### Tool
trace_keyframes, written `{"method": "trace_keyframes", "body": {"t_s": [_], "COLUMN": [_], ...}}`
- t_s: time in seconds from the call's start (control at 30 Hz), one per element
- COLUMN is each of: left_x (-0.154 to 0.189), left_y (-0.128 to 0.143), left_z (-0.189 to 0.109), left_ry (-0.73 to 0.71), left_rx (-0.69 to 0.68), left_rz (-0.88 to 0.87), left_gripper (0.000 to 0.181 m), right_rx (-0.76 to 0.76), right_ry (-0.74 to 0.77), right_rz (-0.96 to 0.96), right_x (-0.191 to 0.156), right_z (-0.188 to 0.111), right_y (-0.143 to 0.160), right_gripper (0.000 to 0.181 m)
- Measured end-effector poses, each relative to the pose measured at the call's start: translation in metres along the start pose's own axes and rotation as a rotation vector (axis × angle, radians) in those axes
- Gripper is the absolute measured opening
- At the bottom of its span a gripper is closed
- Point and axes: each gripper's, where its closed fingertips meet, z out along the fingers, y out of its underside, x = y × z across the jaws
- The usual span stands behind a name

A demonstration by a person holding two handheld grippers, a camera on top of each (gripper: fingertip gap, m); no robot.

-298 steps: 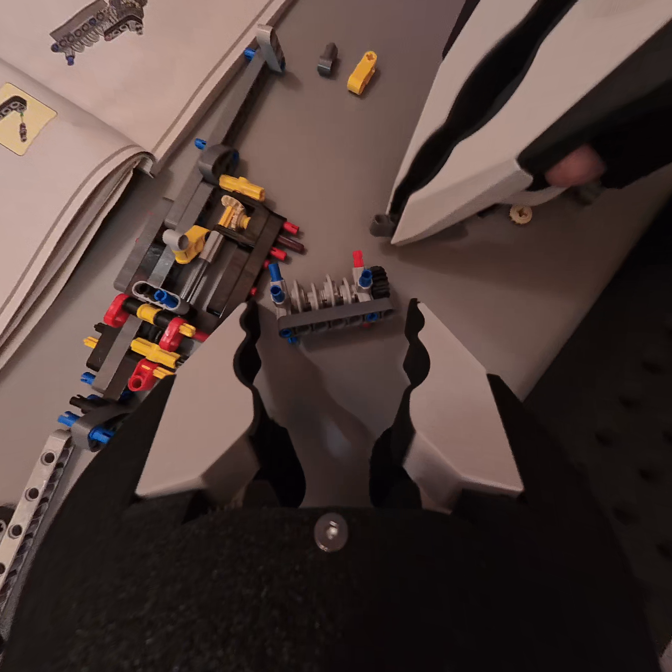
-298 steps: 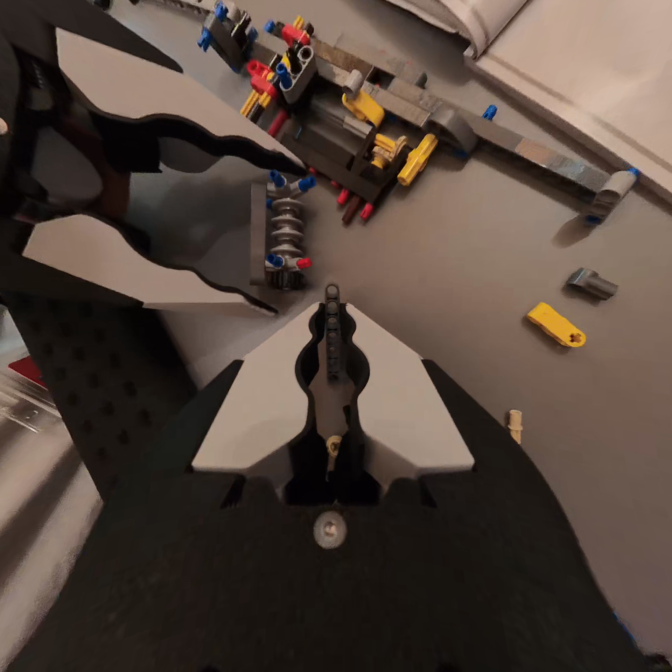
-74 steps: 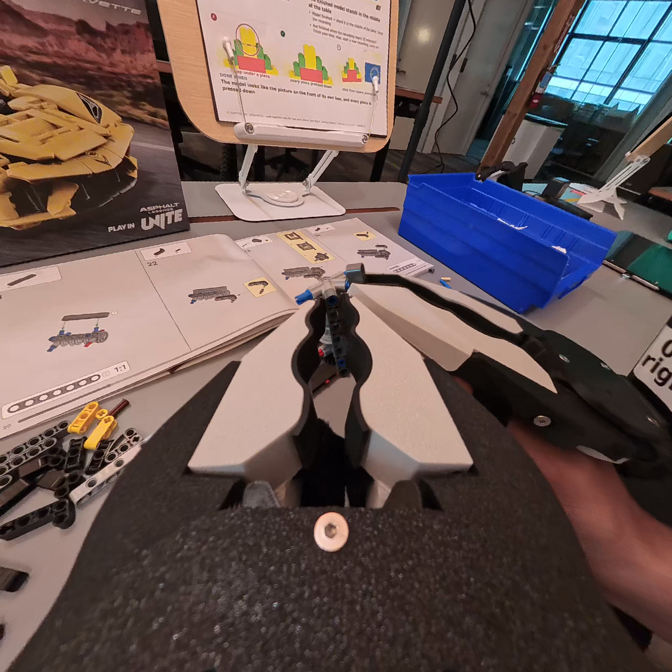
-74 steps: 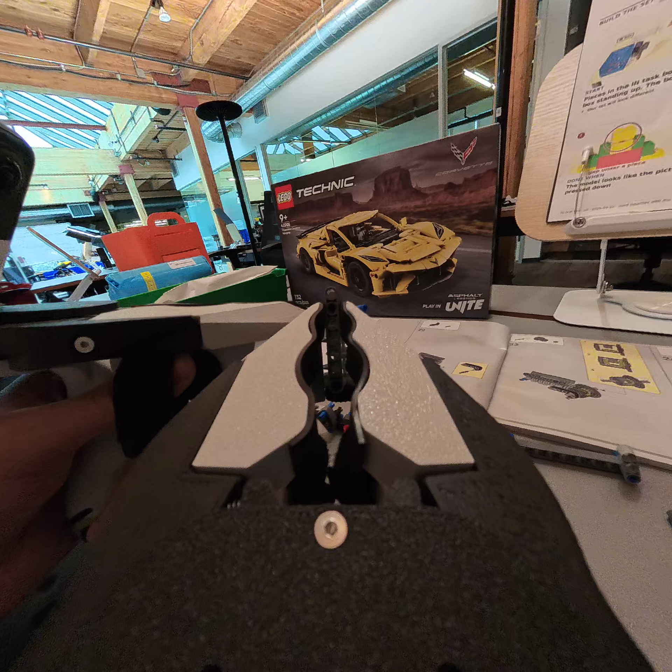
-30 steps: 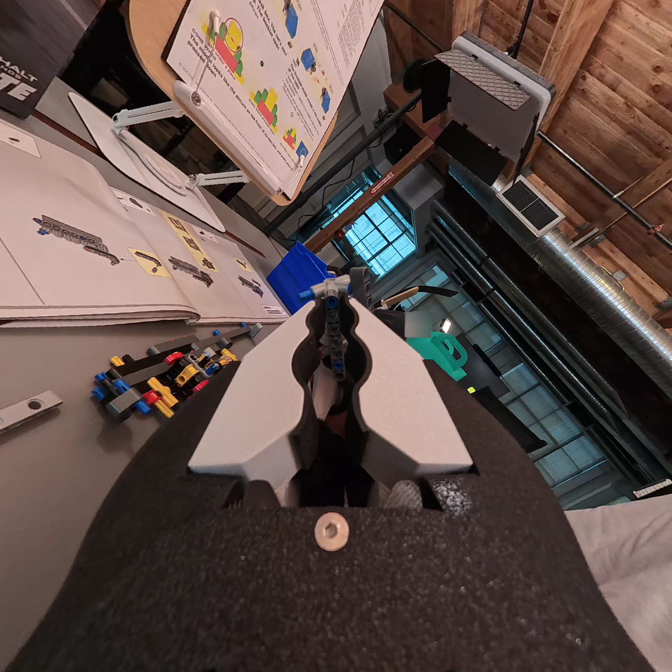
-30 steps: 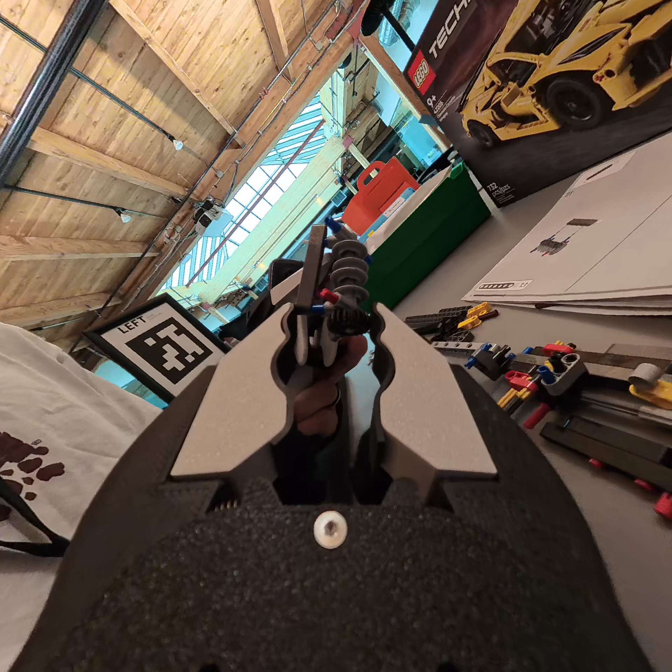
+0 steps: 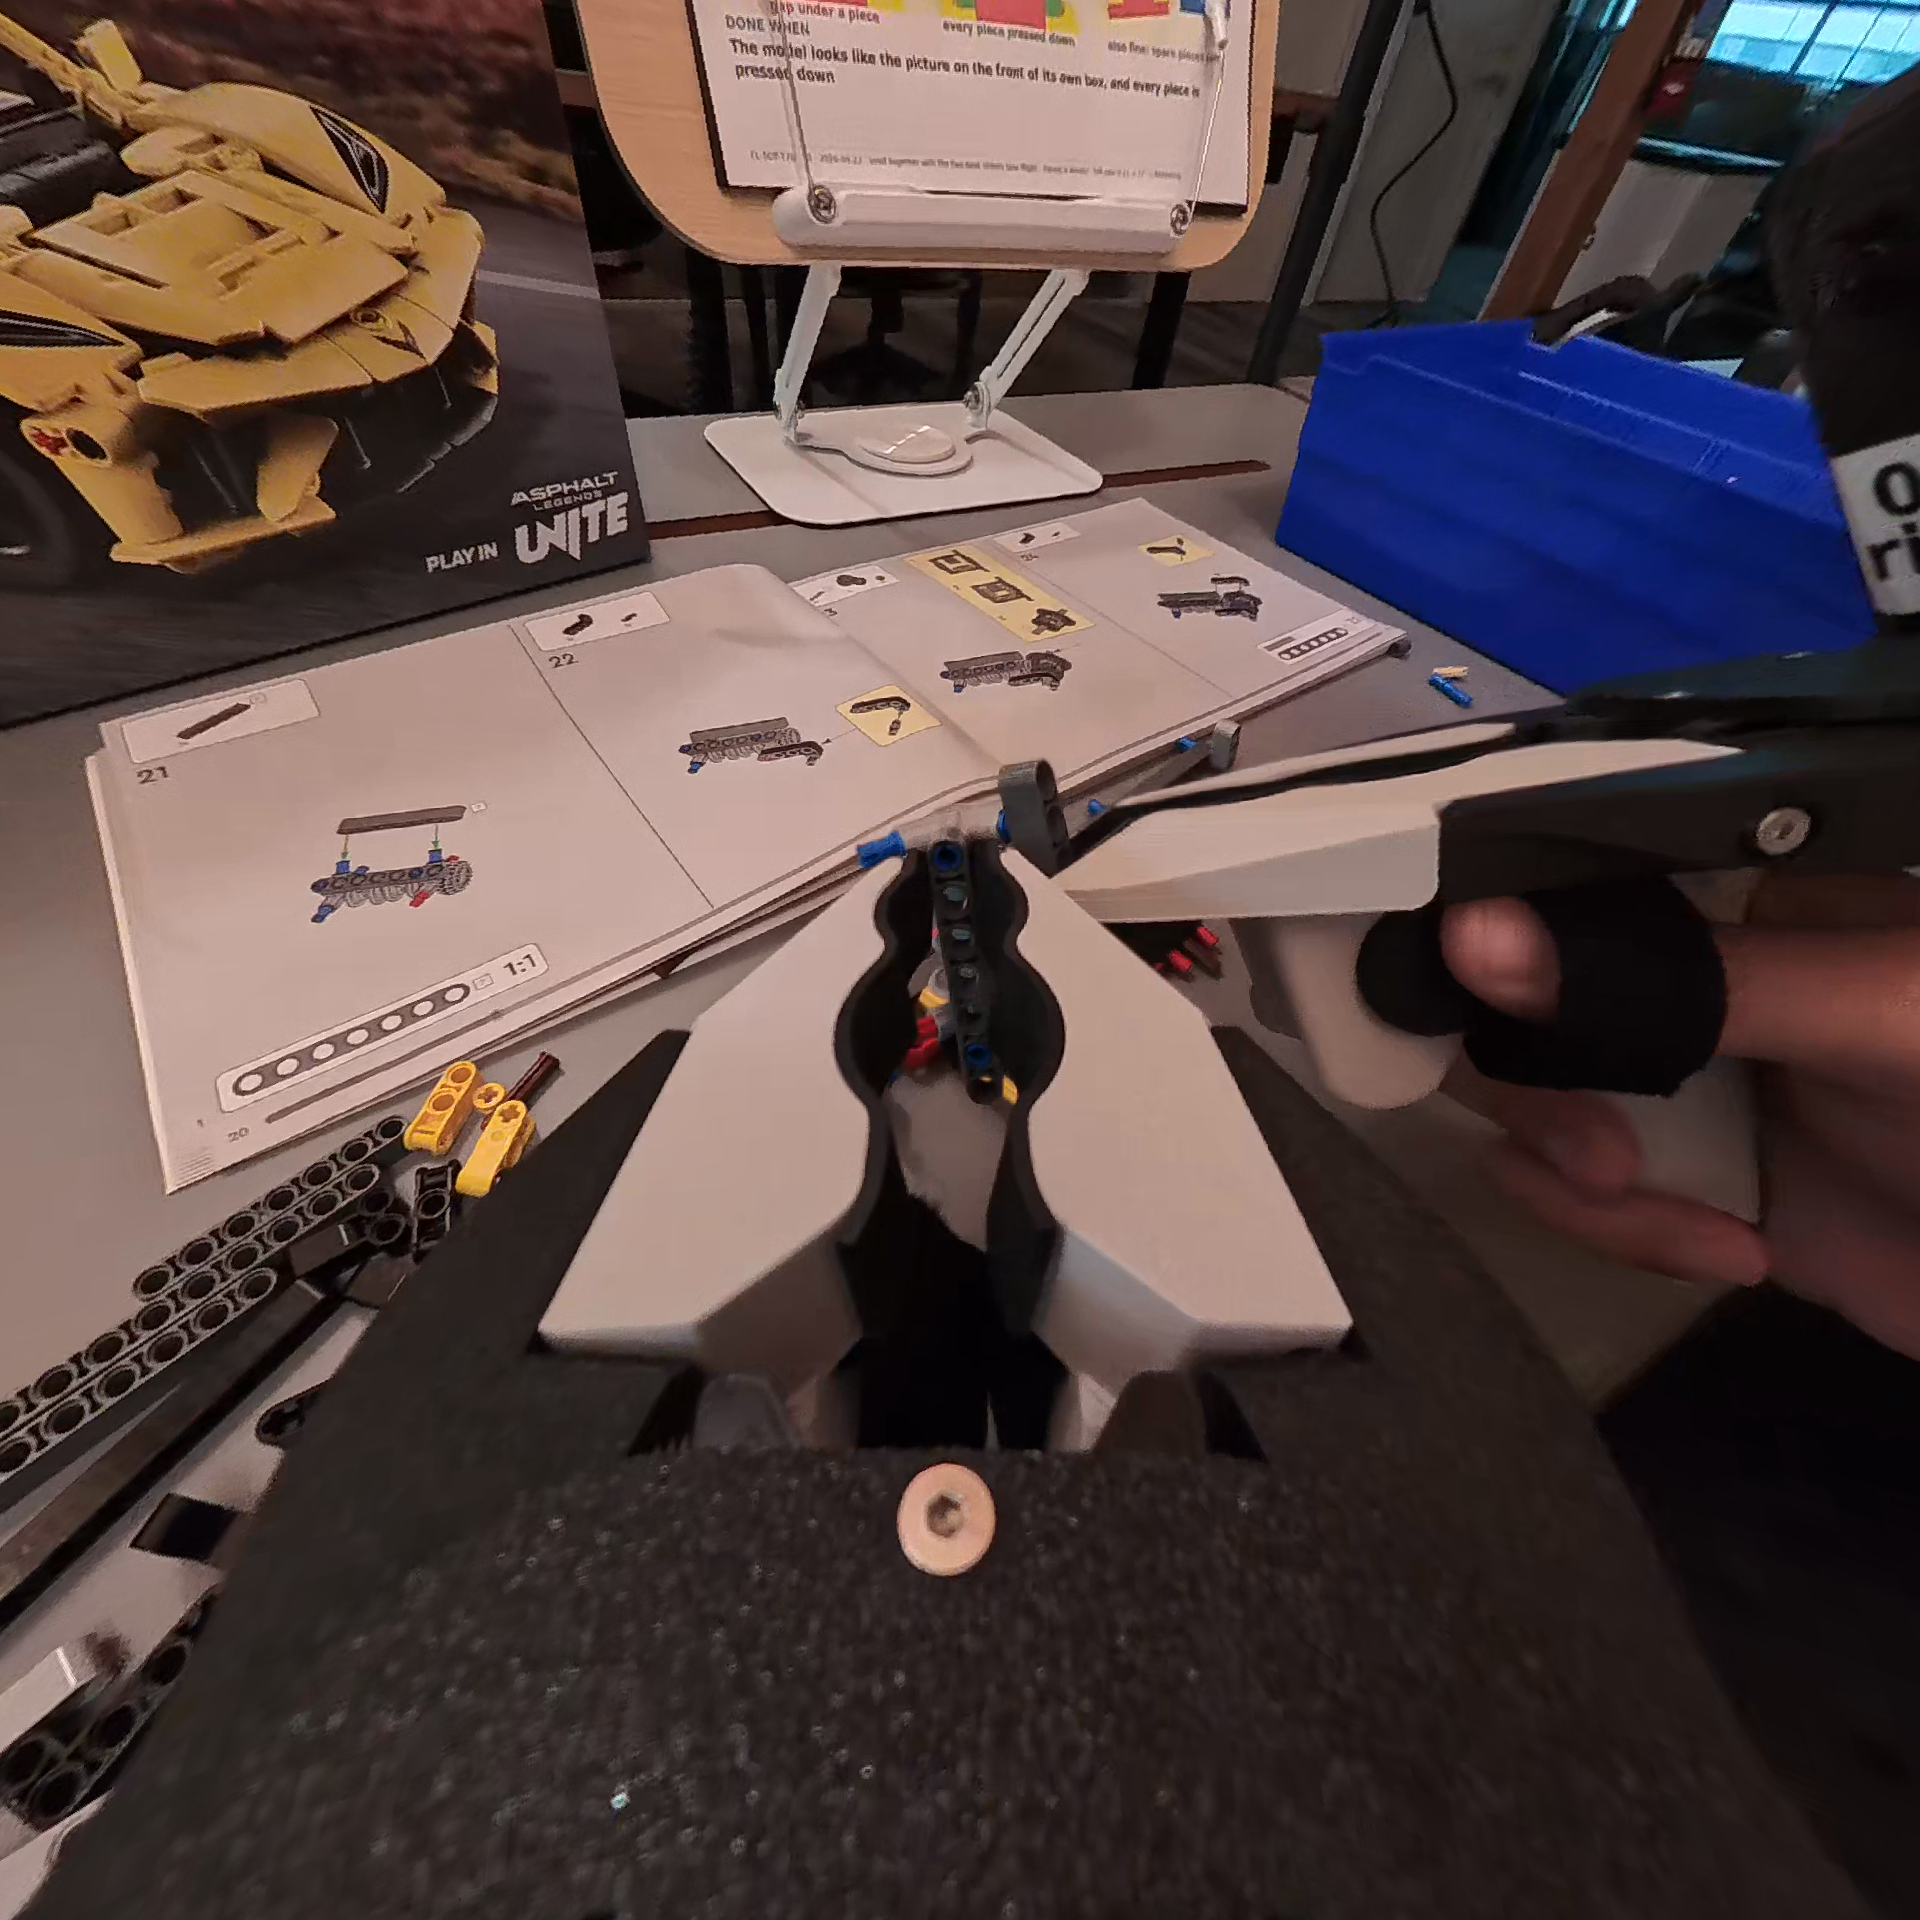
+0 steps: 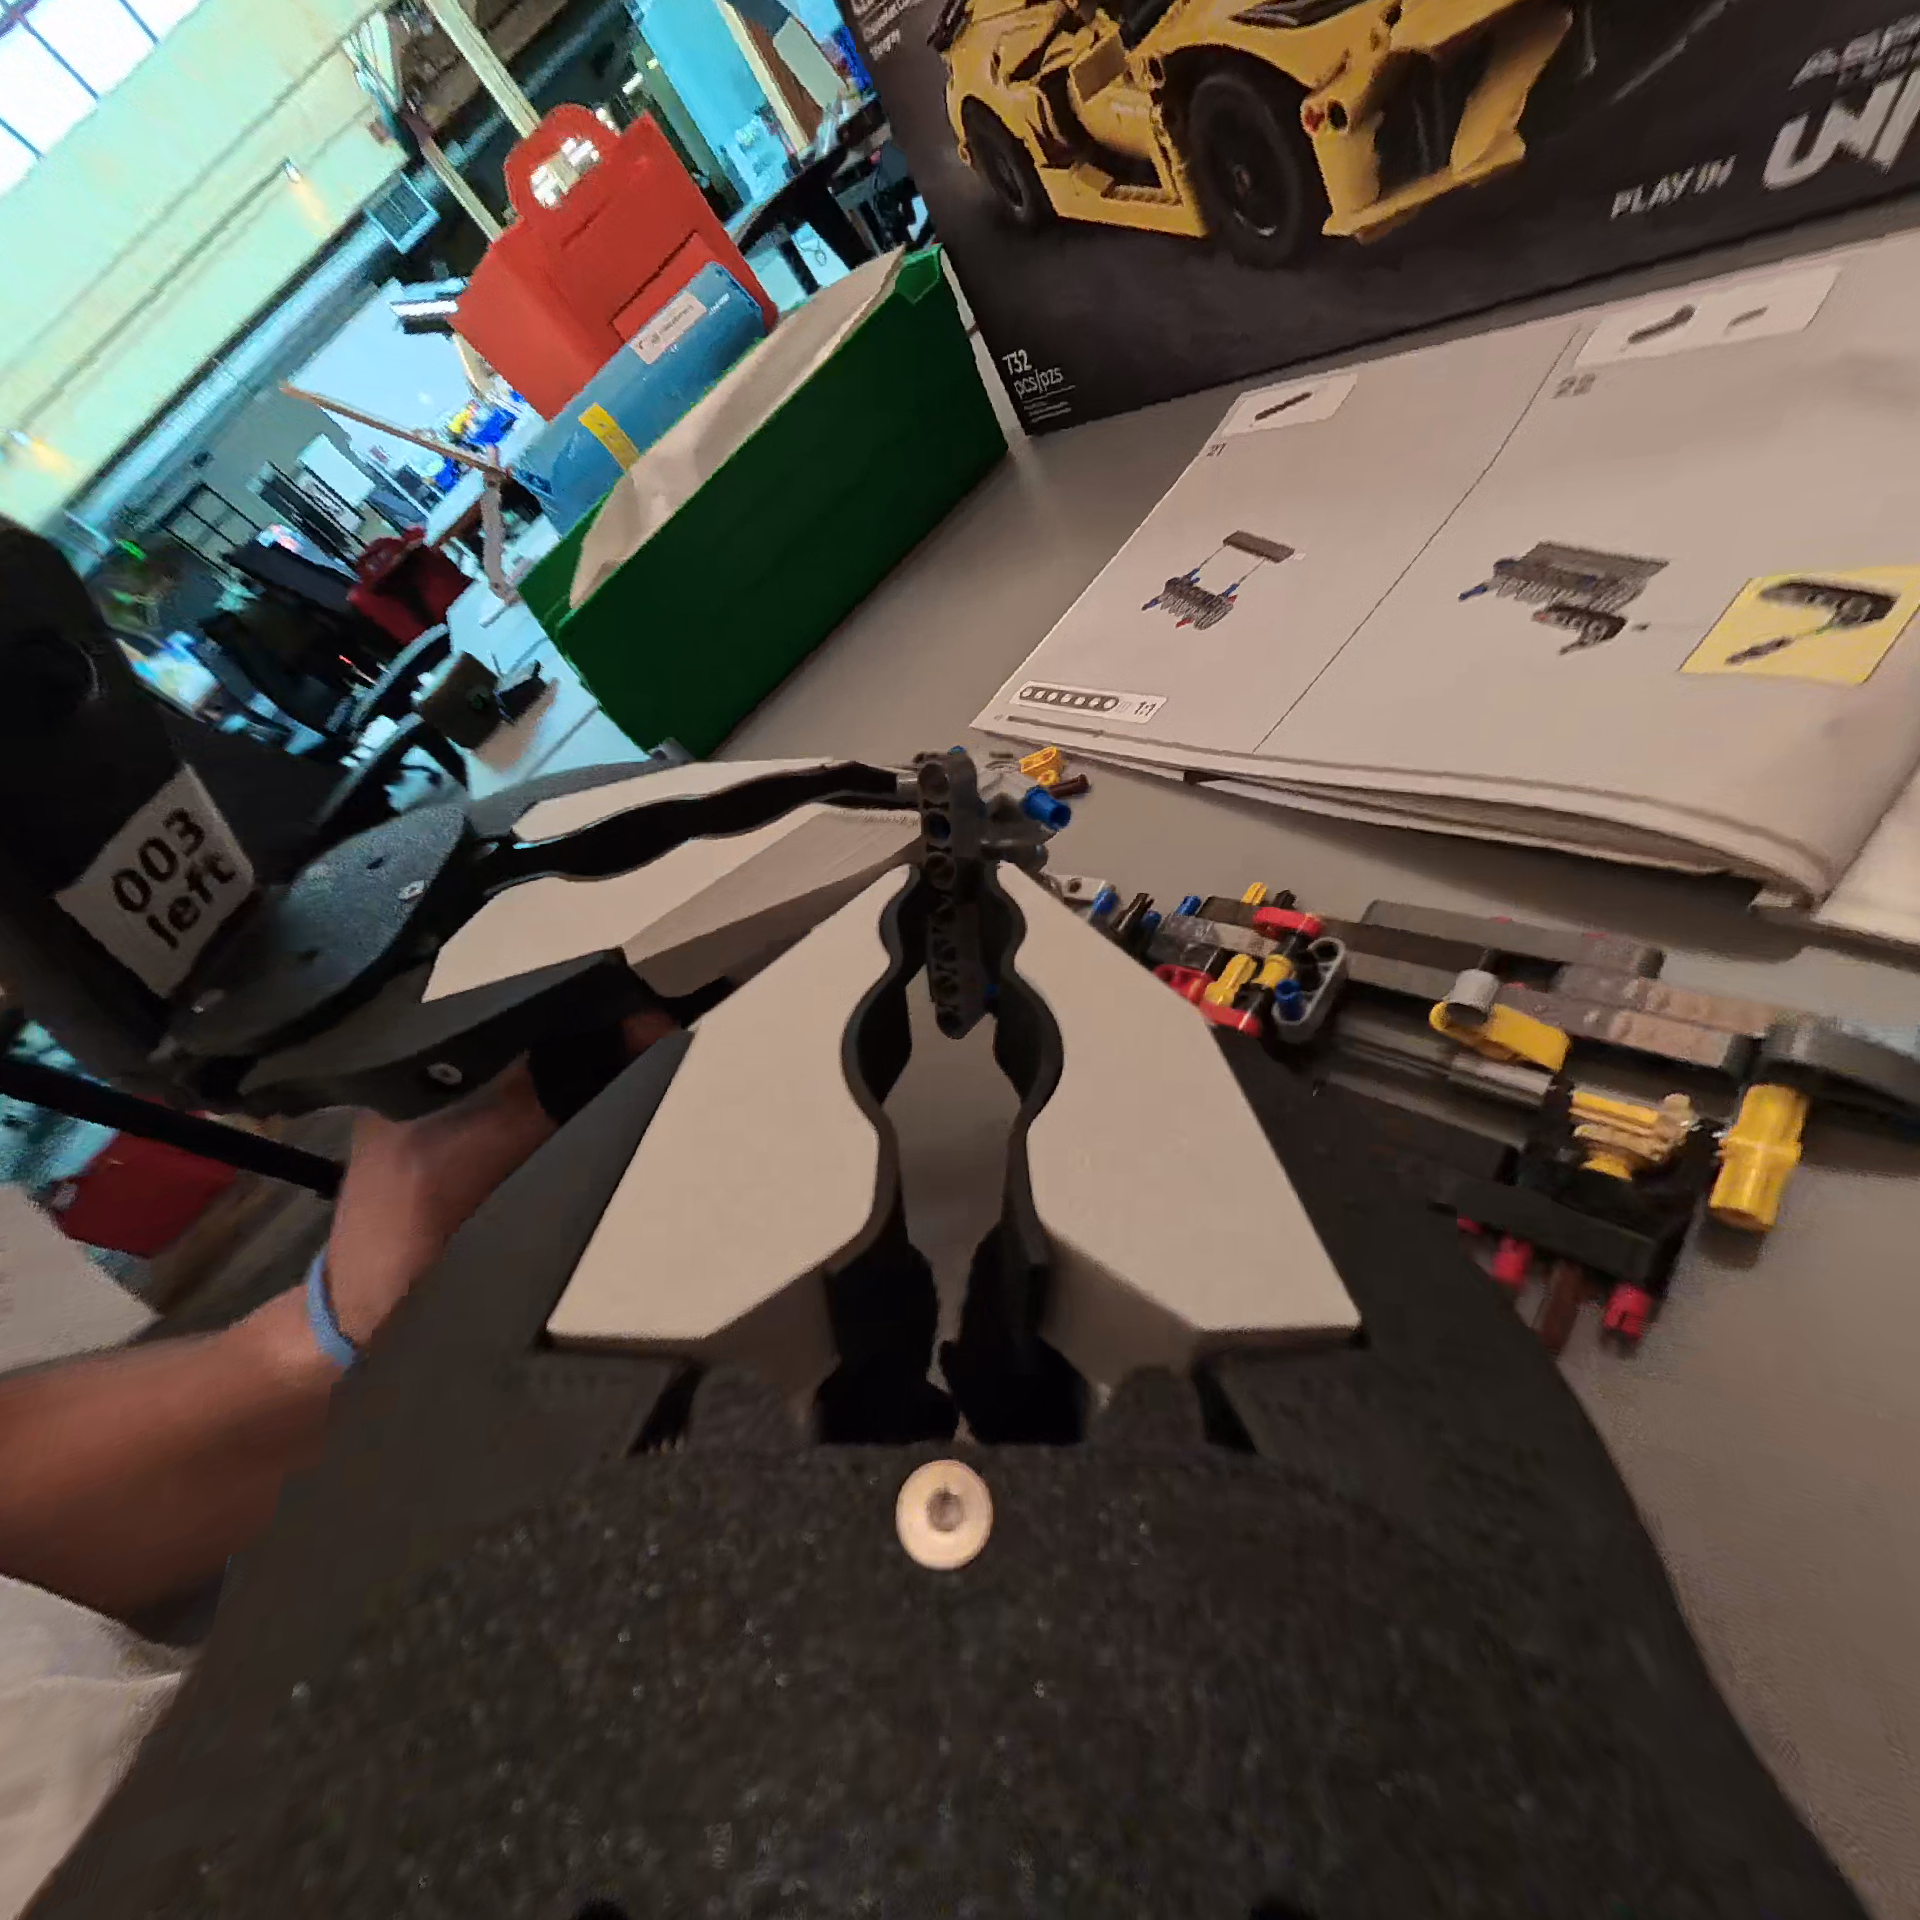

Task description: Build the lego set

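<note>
I have the small gear assembly (image 7: 961, 997) pinched in my left gripper (image 7: 951, 862), its fingers nearly closed on it, while my right gripper (image 8: 951, 883) clamps the black beam (image 8: 948, 914) against its side; I judge I'm pressing that beam onto the blue pins, so next comes a firm, square squeeze. The half-built chassis (image 8: 1455, 1049) lies on the table (image 8: 1714, 1507) just right of my grippers, below the open instruction booklet (image 7: 436, 831), with loose black beams (image 7: 208, 1278) and yellow connectors (image 7: 468, 1122) left of it; nothing blocks me, though a tilted beam could jam.
</note>
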Motion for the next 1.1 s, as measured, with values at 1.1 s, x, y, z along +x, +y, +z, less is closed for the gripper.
{"method": "trace_keyframes", "body": {"t_s": [1.1], "left_x": [-0.001], "left_y": [0.032], "left_z": [0.012], "left_ry": [0.127], "left_rx": [-0.194], "left_rz": [-0.075], "left_gripper": [0.007], "right_rx": [0.092], "right_ry": [0.069], "right_rz": [0.168], "right_x": [0.015], "right_z": [0.001], "right_y": [0.007], "right_gripper": [0.009]}}
